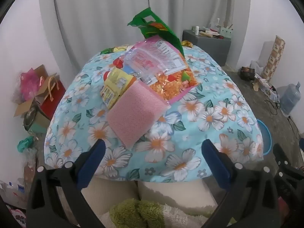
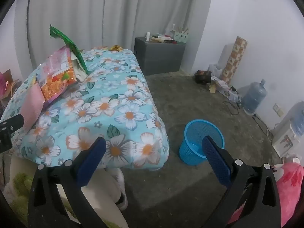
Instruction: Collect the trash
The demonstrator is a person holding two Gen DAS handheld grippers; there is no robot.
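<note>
1. On the floral cloth [image 1: 218, 114], a pile of wrappers [image 1: 152, 72] lay with a pink pad [image 1: 133, 114] nearest.
2. The left gripper [image 1: 153, 161] hovered empty, jaws wide apart.
3. The right gripper [image 2: 155, 155] likewise gaped empty, near the blue basket [image 2: 191, 152] on the floor.

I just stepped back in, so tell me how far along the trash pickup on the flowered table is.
Nothing looks done yet: the blue basket on the floor looks empty. Nothing is in hand: the left gripper and right gripper both have jaws wide open and empty. Left to collect: the pink bubble mailer, yellow packet, orange snack bag and green wrapper, all piled on the tablecloth.
</note>
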